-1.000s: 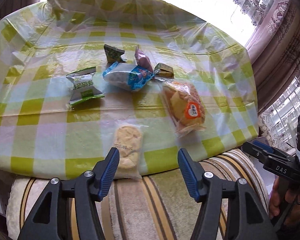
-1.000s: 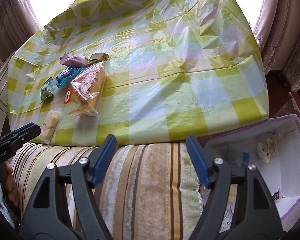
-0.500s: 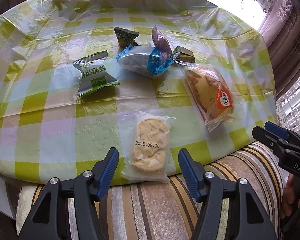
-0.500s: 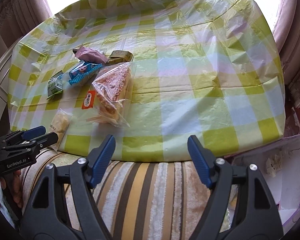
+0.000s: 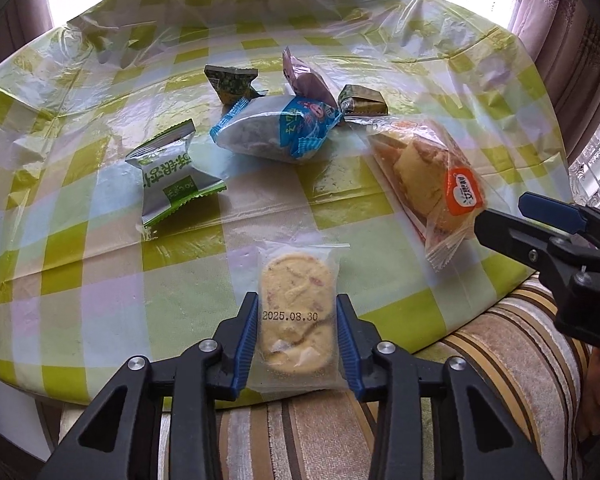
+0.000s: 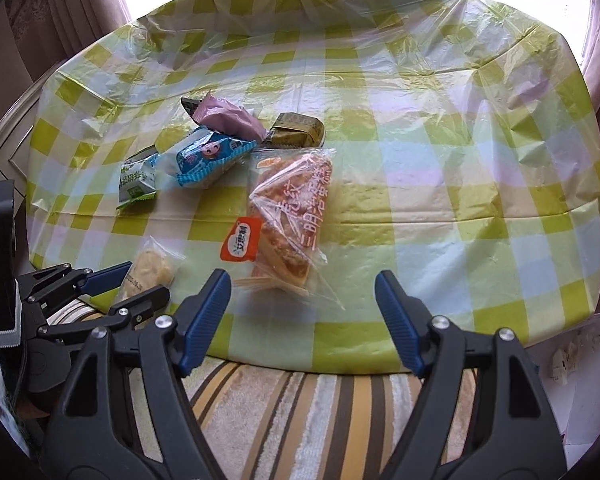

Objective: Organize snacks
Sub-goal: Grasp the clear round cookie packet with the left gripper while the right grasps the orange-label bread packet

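Observation:
A clear packet with a pale cookie (image 5: 296, 300) lies at the table's near edge. My left gripper (image 5: 297, 336) straddles its near half; the jaws are closing and the blue pads (image 5: 247, 340) touch both sides of the packet. The right wrist view shows the same cookie packet (image 6: 152, 268) between the left gripper's fingers (image 6: 140, 286). A sandwich cake in a clear bag with an orange label (image 6: 288, 216) lies just beyond my right gripper (image 6: 304, 308), which is open and holds nothing. That right gripper (image 5: 540, 220) also shows beside the cake bag (image 5: 424, 176).
Further back on the checked green plastic tablecloth (image 5: 100, 280) lie a green-white packet (image 5: 172, 176), a blue packet (image 5: 276, 130), a pink packet (image 5: 308, 82), a dark green packet (image 5: 230, 82) and an olive wrapped piece (image 5: 362, 102). A striped cover (image 5: 320, 432) lies below the table edge. A white box (image 6: 572, 356) stands at the lower right.
My left gripper moved forward and down over the cookie packet and its jaws narrowed onto it. My right gripper slid left from the white box toward the cake bag, still open.

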`<state>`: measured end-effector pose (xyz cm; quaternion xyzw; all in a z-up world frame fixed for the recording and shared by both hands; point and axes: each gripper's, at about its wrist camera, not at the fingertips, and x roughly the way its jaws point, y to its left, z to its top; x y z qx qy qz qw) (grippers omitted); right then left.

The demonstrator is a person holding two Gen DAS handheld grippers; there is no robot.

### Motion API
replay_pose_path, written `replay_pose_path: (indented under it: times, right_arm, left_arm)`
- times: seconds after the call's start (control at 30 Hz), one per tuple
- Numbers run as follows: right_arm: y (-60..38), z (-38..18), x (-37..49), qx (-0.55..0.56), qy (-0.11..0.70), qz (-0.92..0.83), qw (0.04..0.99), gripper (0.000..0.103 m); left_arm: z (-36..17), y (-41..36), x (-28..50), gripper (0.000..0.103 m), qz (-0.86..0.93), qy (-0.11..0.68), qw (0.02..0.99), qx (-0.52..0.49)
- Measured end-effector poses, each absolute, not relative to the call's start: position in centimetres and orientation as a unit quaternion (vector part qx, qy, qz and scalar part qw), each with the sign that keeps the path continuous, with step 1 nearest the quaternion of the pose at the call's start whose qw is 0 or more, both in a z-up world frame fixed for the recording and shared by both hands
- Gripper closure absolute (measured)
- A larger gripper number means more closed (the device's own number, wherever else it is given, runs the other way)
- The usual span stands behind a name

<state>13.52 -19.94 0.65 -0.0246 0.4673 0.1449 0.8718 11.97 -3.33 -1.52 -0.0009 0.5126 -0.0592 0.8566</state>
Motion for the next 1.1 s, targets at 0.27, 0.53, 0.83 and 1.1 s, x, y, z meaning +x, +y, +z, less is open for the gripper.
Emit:
replay_pose_path:
  times: [0.27, 0.53, 0.83, 1.1]
  right_arm:
    - [-18.5, 0.1, 15.5, -0.021, 0.468, 0.143, 0.872, 0.026]
    - [-17.0, -1.4, 17.9, -0.026, 0.479, 0.118, 0.870, 0.026]
    - [-17.1, -2.9, 19.7, -0.016, 0.493, 0.095, 0.865, 0.036]
    - [-16.8, -2.8, 19.2, -0.030, 0.484, 0.100, 0.869, 0.052]
  left_arm:
    - [-1.6, -2.4, 12.4, 0.066, -0.059, 0.499, 0.864, -0.027]
    - [-1.7, -2.3, 12.2, 0.066, -0.058, 0.491, 0.868, -0.036]
    - [-1.7, -2.2, 12.0, 0.066, -0.056, 0.483, 0.873, -0.045]
    - [-1.5, -2.3, 11.9, 0.066, -0.050, 0.482, 0.874, -0.044]
